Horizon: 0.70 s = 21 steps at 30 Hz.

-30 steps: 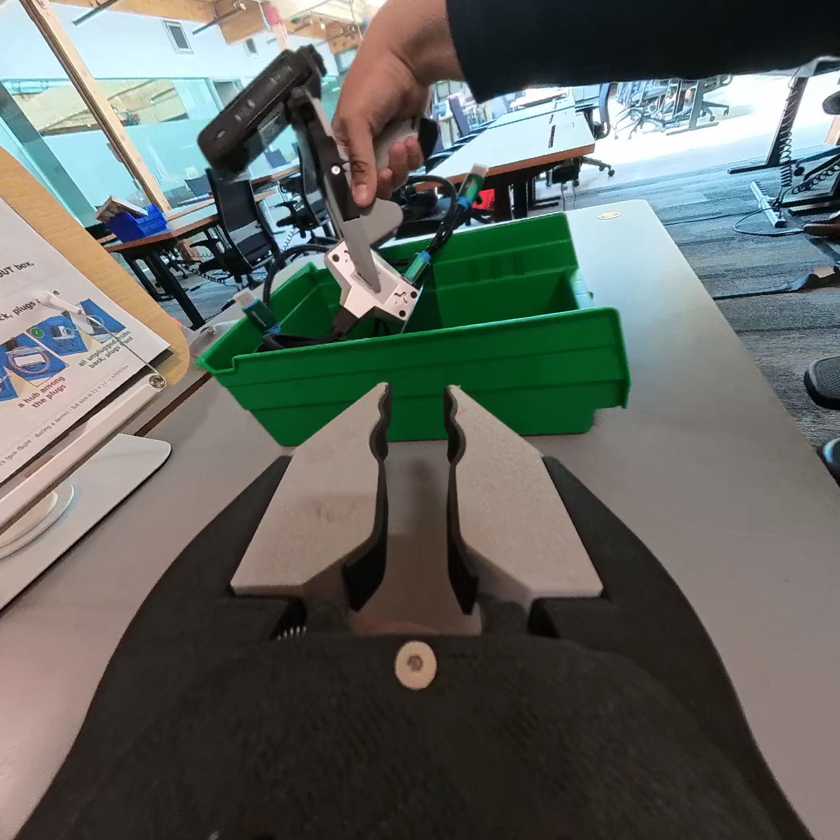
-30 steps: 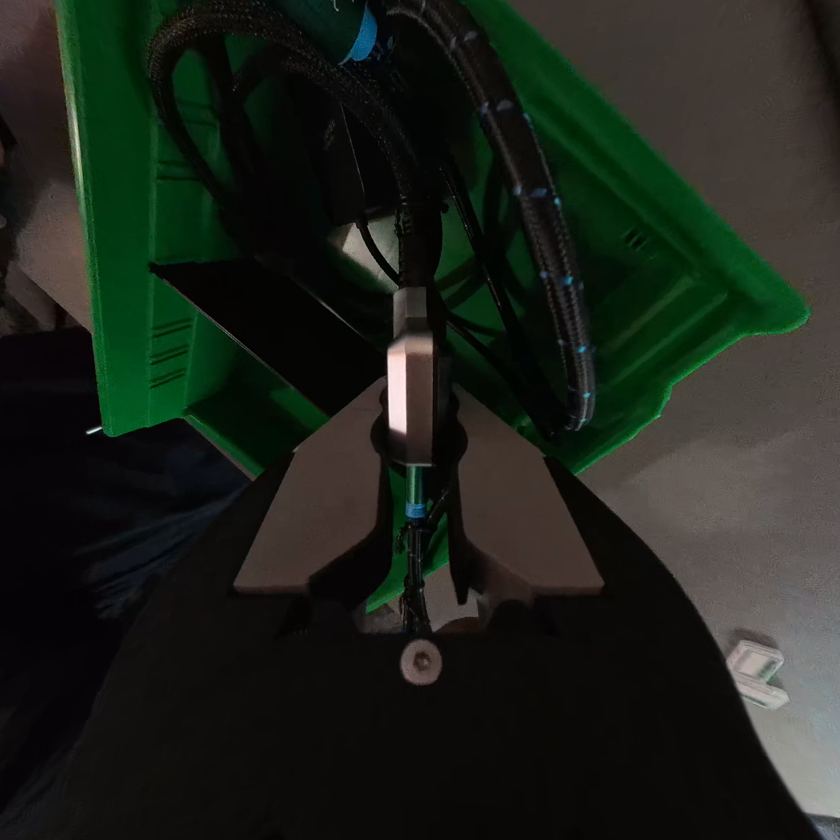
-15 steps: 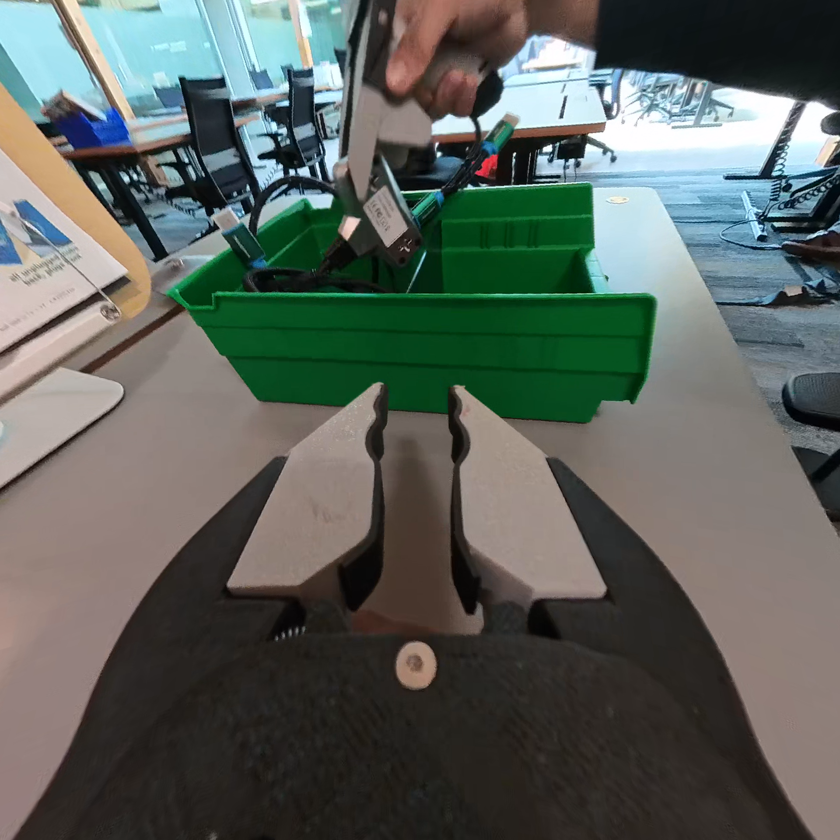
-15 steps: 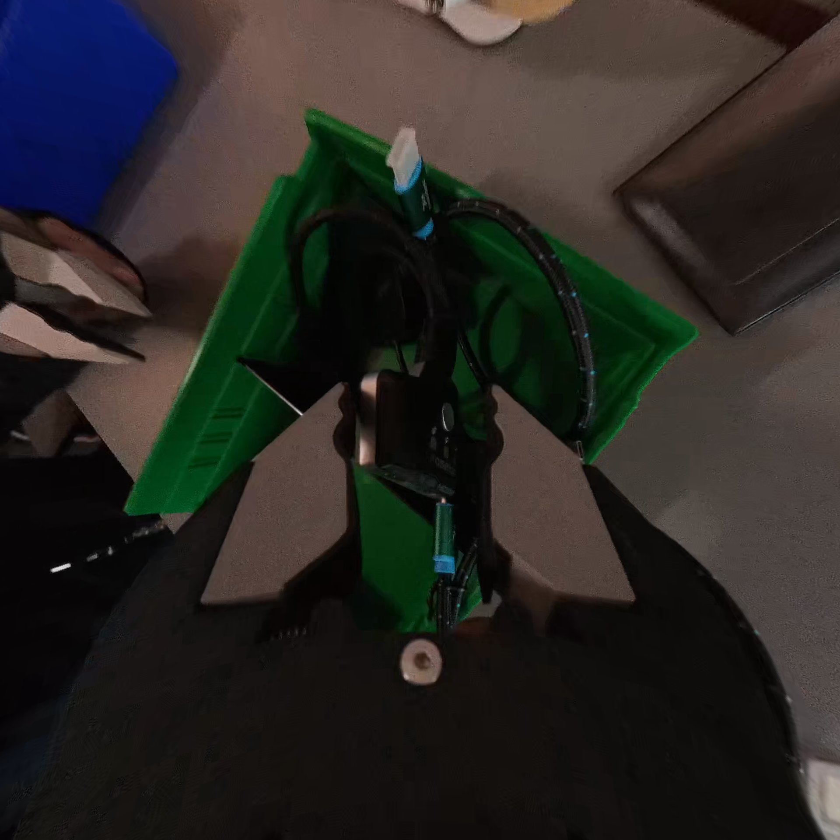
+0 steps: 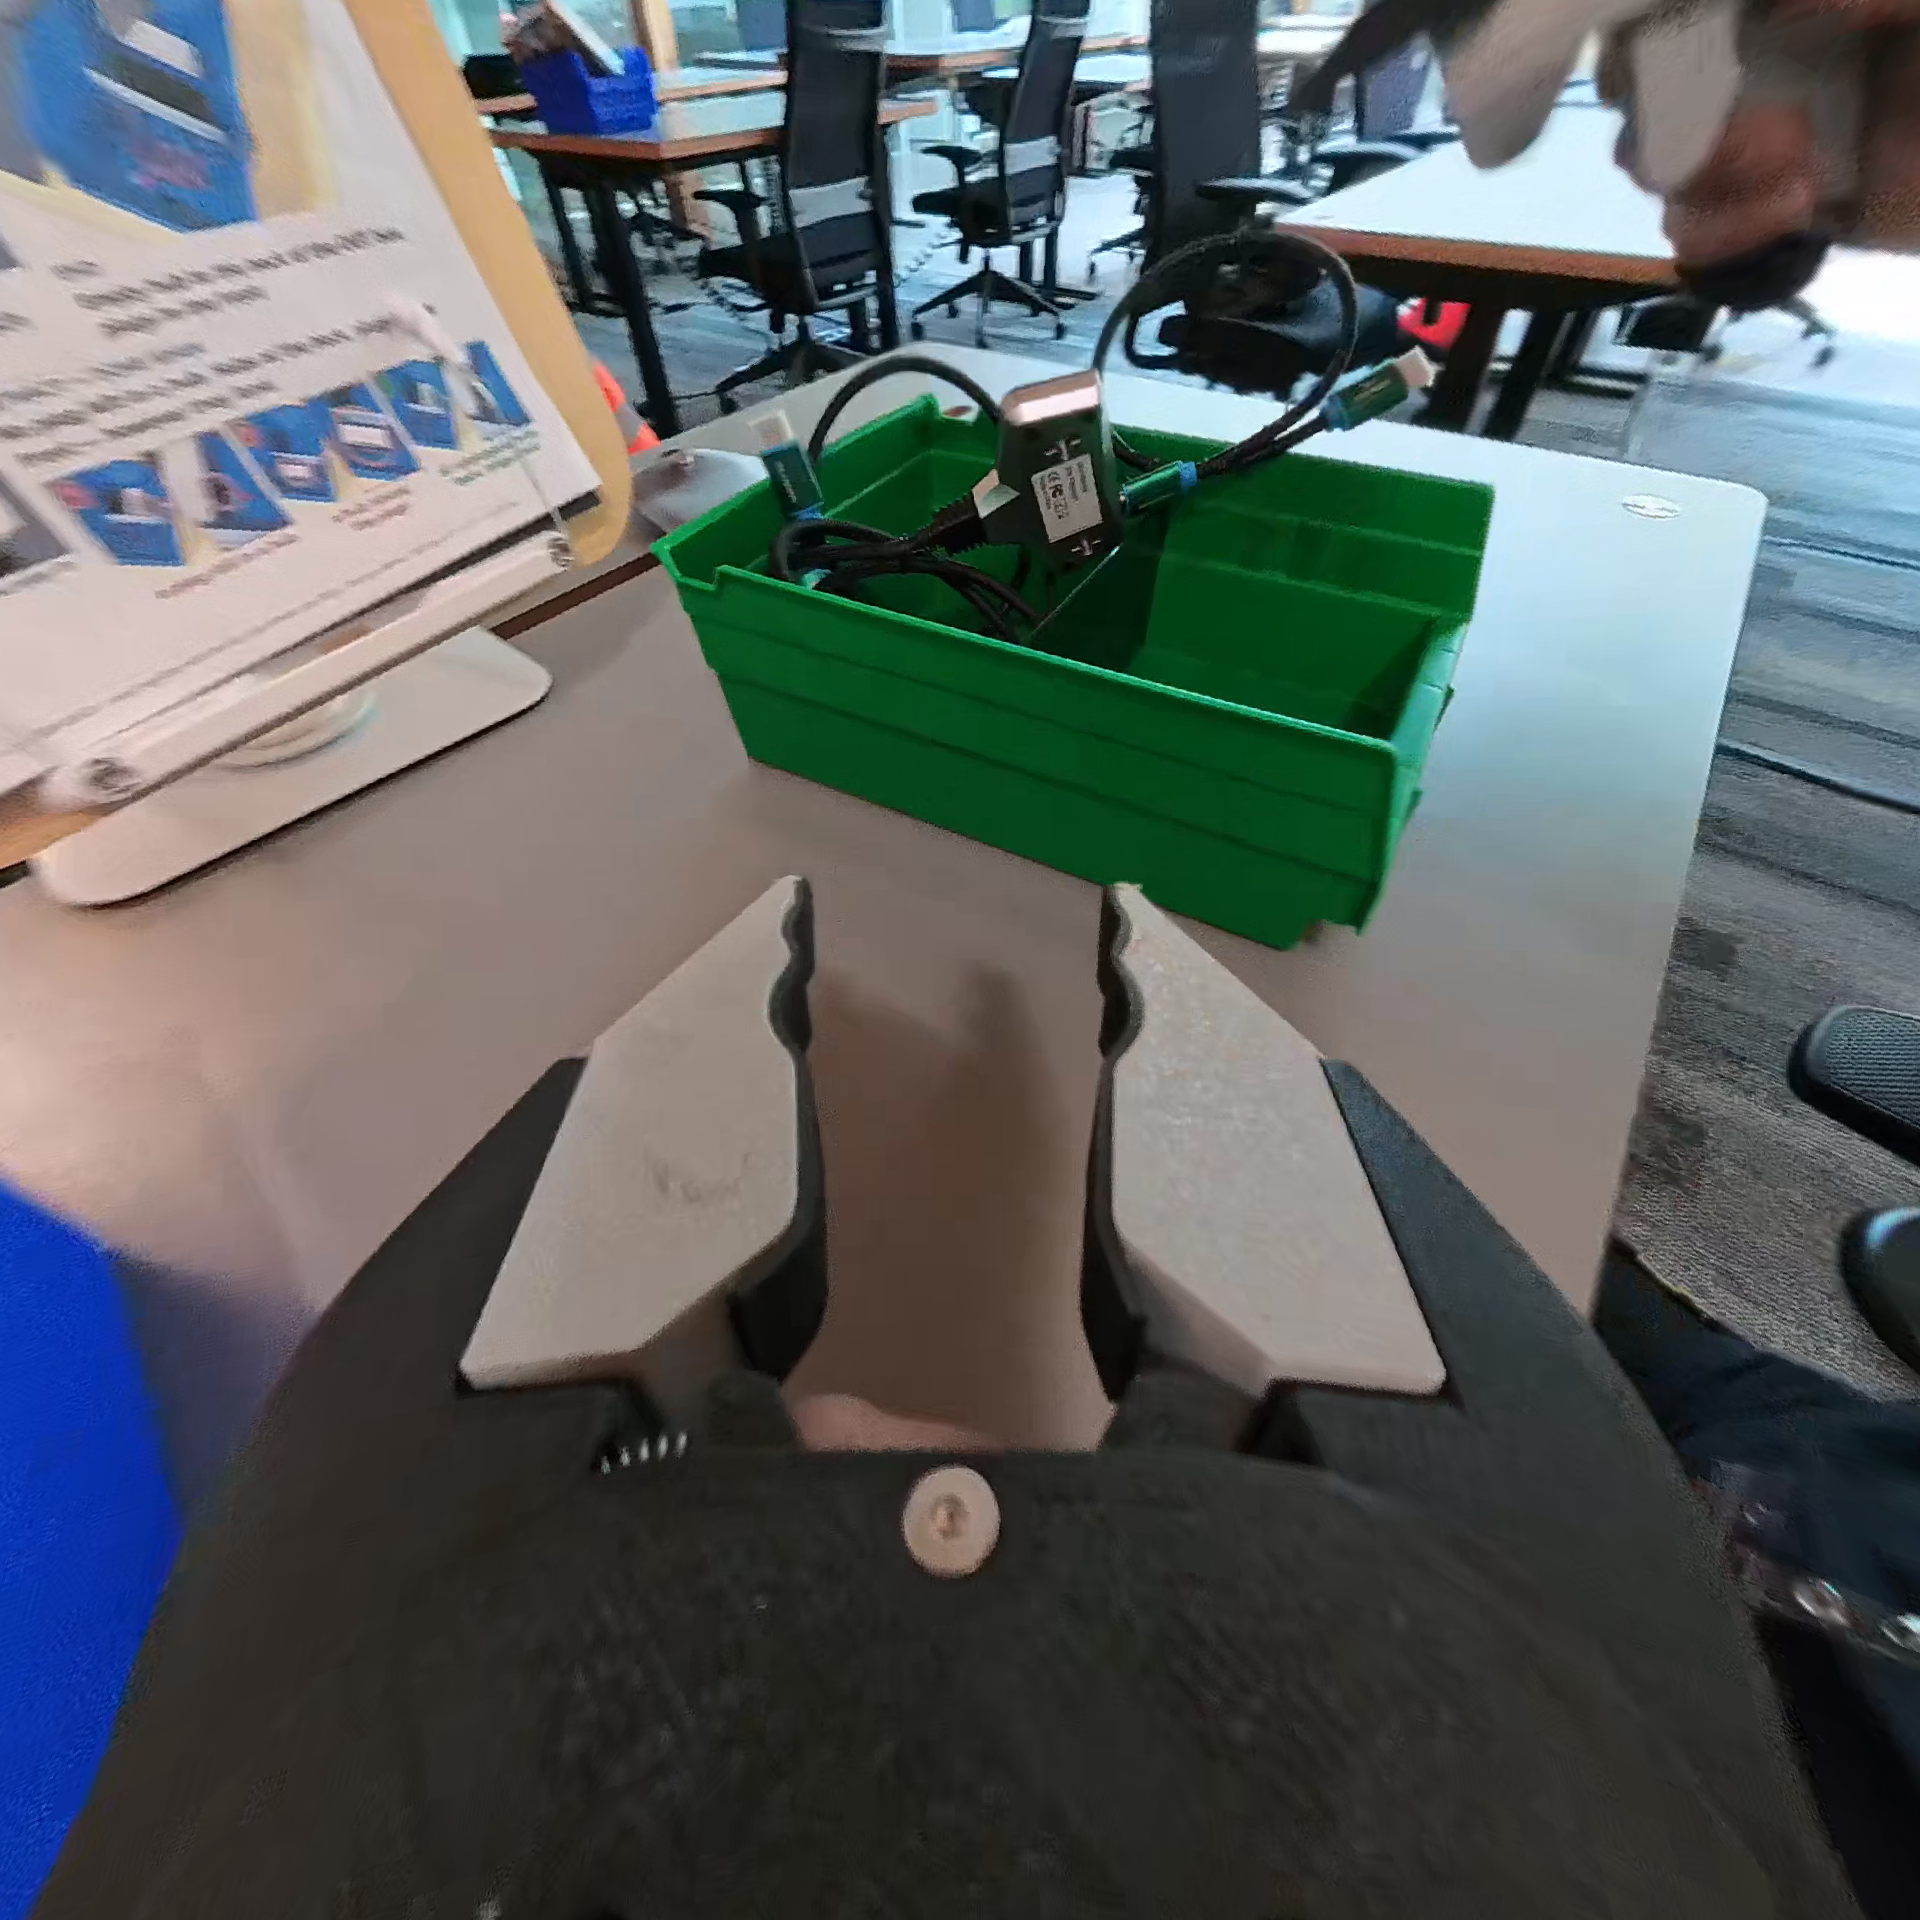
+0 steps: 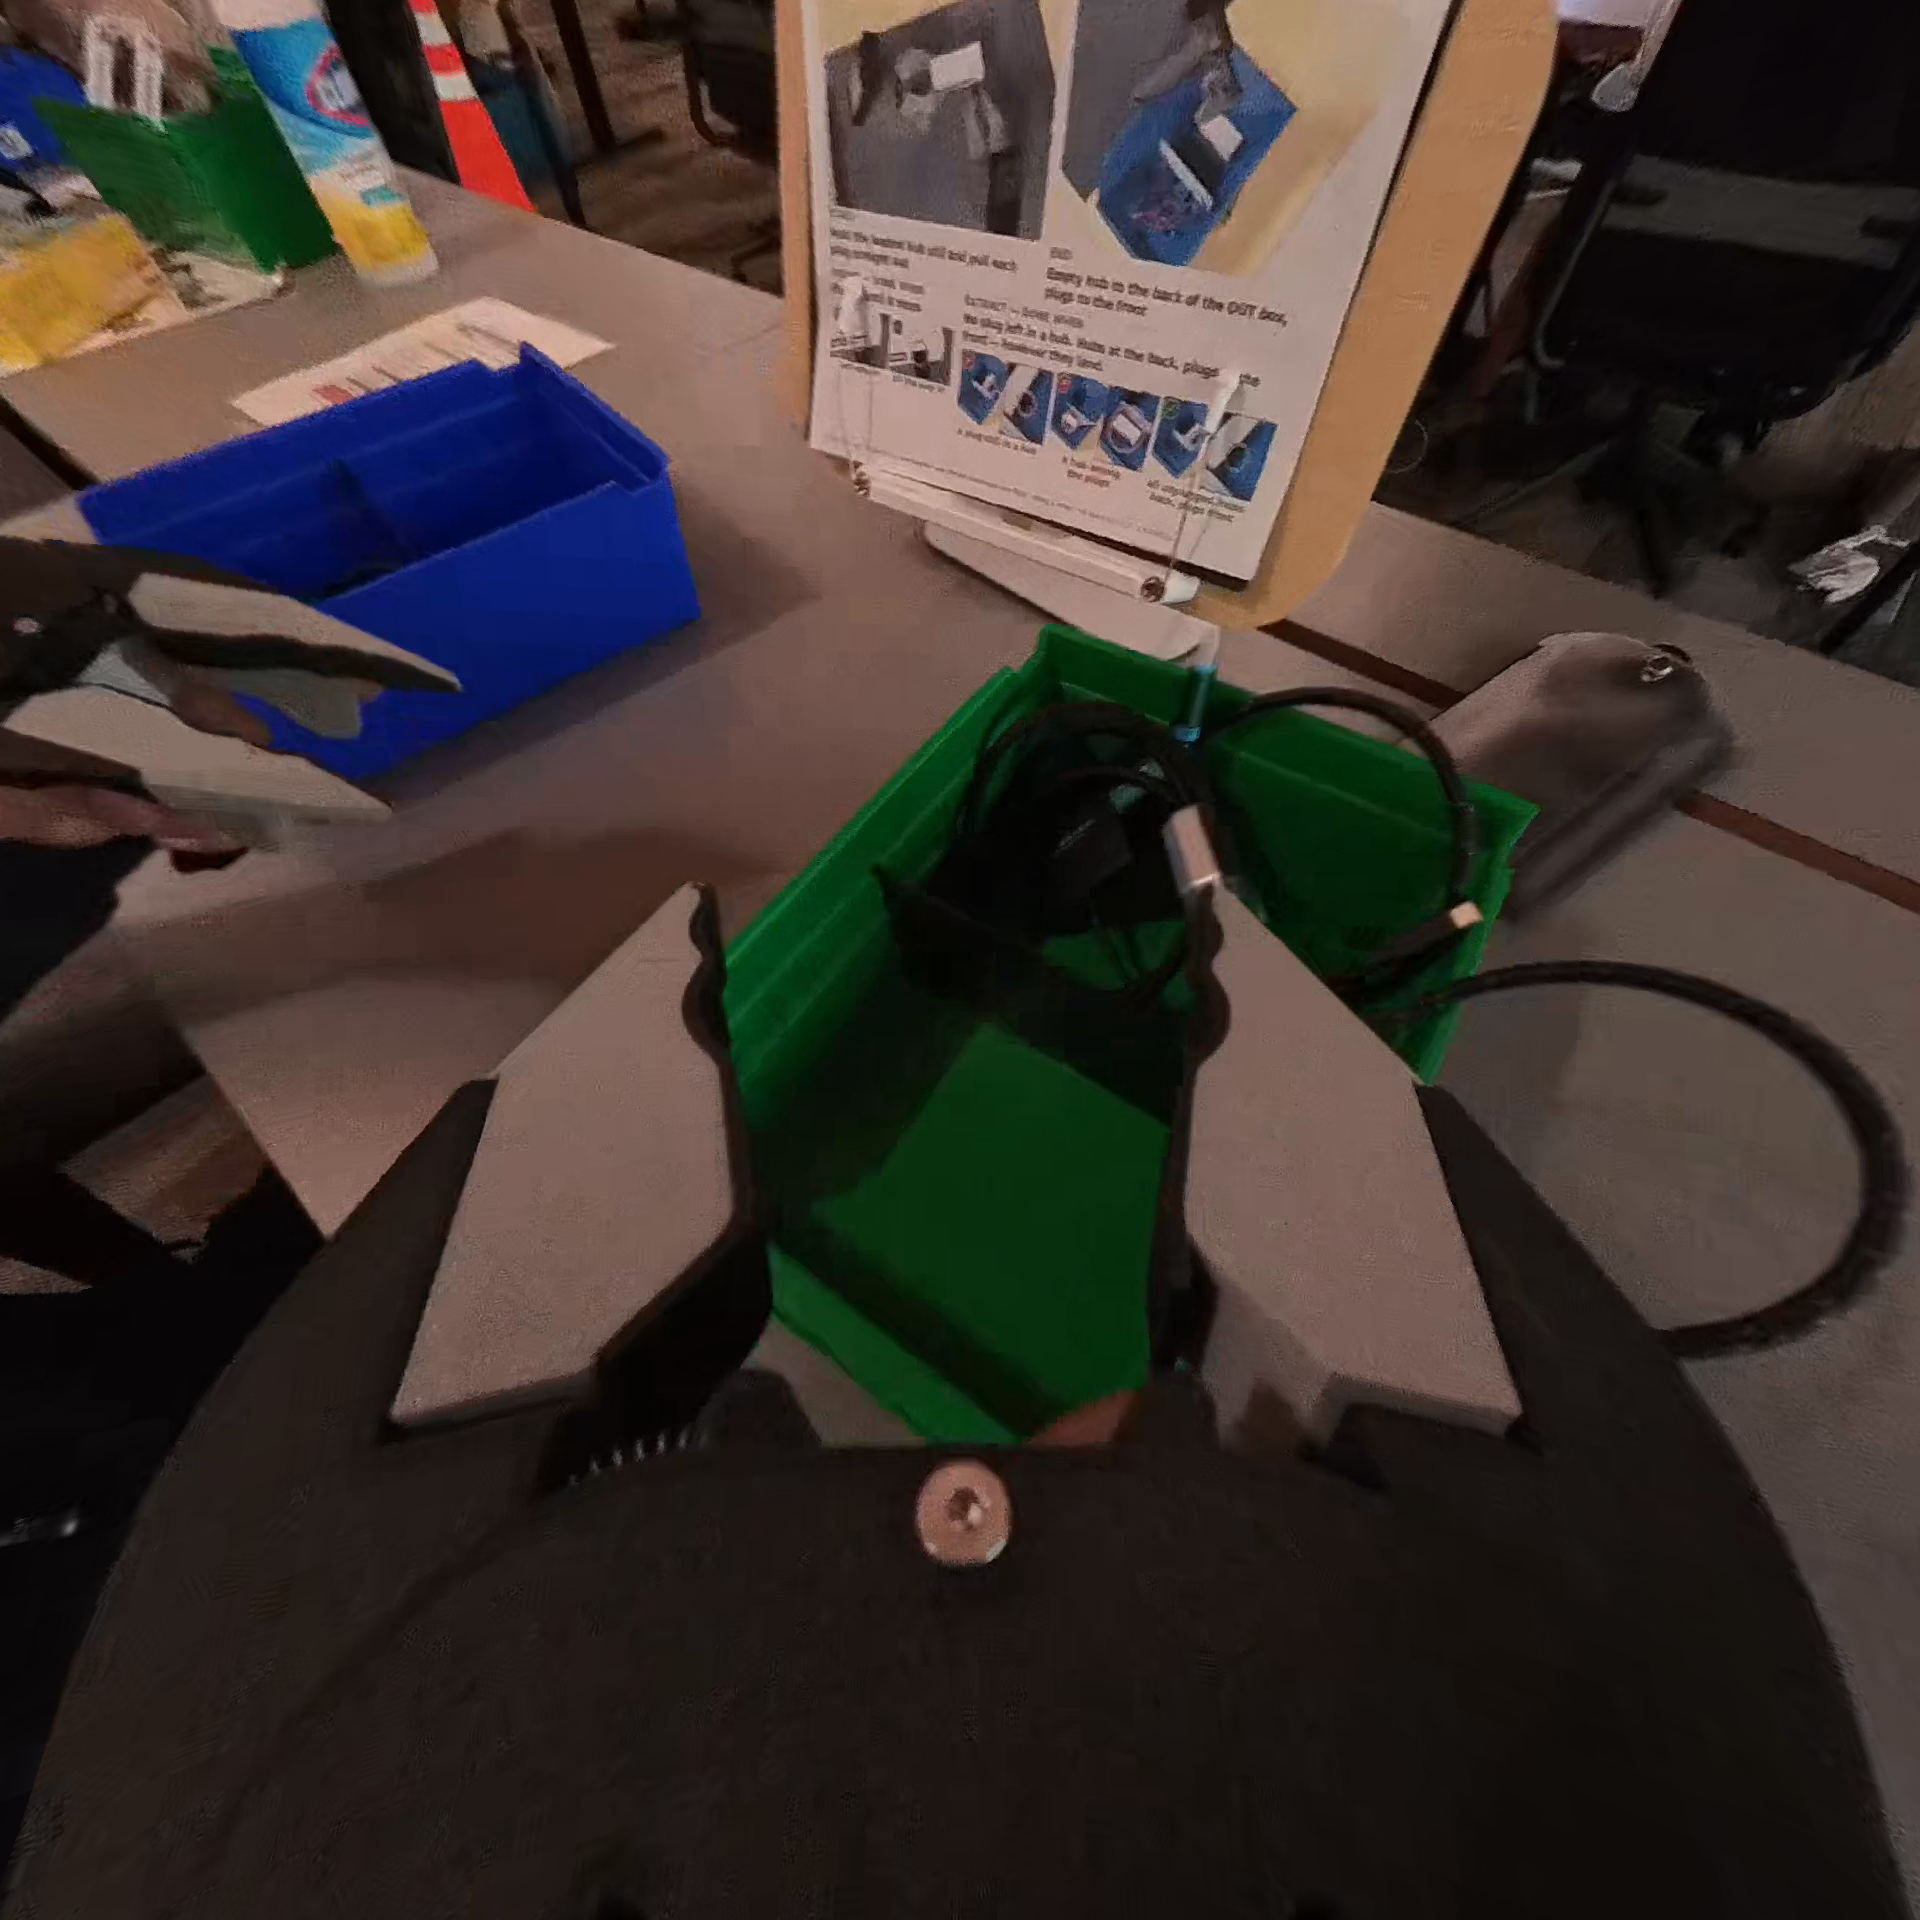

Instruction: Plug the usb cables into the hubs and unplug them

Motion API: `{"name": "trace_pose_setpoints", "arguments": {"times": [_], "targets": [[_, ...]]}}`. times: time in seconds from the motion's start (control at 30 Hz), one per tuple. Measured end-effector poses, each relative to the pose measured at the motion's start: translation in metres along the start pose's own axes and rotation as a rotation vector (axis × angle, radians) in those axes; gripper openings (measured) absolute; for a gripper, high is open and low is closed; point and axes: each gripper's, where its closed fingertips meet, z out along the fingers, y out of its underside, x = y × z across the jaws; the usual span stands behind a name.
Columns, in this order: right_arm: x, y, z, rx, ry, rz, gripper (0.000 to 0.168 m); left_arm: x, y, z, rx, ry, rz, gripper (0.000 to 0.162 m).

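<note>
Both our claws spread, empty. Hub (image 5: 1055, 480) upper centre in green bin (image 5: 1060, 769): light, rigid; cables floppy. Grip hub body.

Bin (image 5: 1060, 748) on the table (image 5: 520, 935) holds hub (image 5: 1060, 468) and cables (image 5: 883, 561) (left compartment); sign stand (image 5: 260, 416) to its left.

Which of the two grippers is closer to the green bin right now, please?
Right. The right gripper hangs open directly above the green bin; the left gripper, also open, sits short of it over the table.
</note>
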Motion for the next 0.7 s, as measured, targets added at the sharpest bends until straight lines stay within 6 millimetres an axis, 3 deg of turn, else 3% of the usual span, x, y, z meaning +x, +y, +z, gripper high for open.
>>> {"name": "trace_pose_setpoints", "arguments": {"times": [0.1,0.17,0.27,0.33,0.43,0.57,0.63,0.67,0.7], "targets": [[-0.042,0.033,-0.003,0.026,-0.009,0.006,0.104,0.000,-0.010,-0.055,0.016,-0.113,0.015,0.059],[-0.057,0.051,0.001,0.042,0.042,-0.021,0.107,-0.009,-0.014,-0.098,0.026,-0.222,0.043,0.061],[-0.069,0.070,0.011,0.054,0.132,-0.059,0.110,-0.049,-0.005,-0.163,-0.005,-0.469,0.086,0.063],[-0.080,0.081,0.020,0.069,0.151,-0.046,0.112,-0.071,0.020,-0.188,-0.076,-0.550,0.050,0.064],[-0.099,0.097,0.044,0.032,0.119,-0.017,0.116,-0.088,0.068,-0.190,-0.170,-0.534,-0.066,0.069],[-0.109,0.103,0.075,-0.002,0.191,-0.032,0.120,-0.110,0.122,-0.168,-0.256,-0.554,-0.165,0.071],[-0.103,0.106,0.088,-0.039,0.299,-0.082,0.119,-0.113,0.129,-0.155,-0.250,-0.563,-0.174,0.070],[-0.098,0.109,0.095,-0.068,0.355,-0.115,0.115,-0.117,0.124,-0.153,-0.220,-0.597,-0.132,0.064],[-0.092,0.112,0.100,-0.099,0.409,-0.149,0.106,-0.114,0.120,-0.148,-0.211,-0.594,-0.093,0.046]]}}
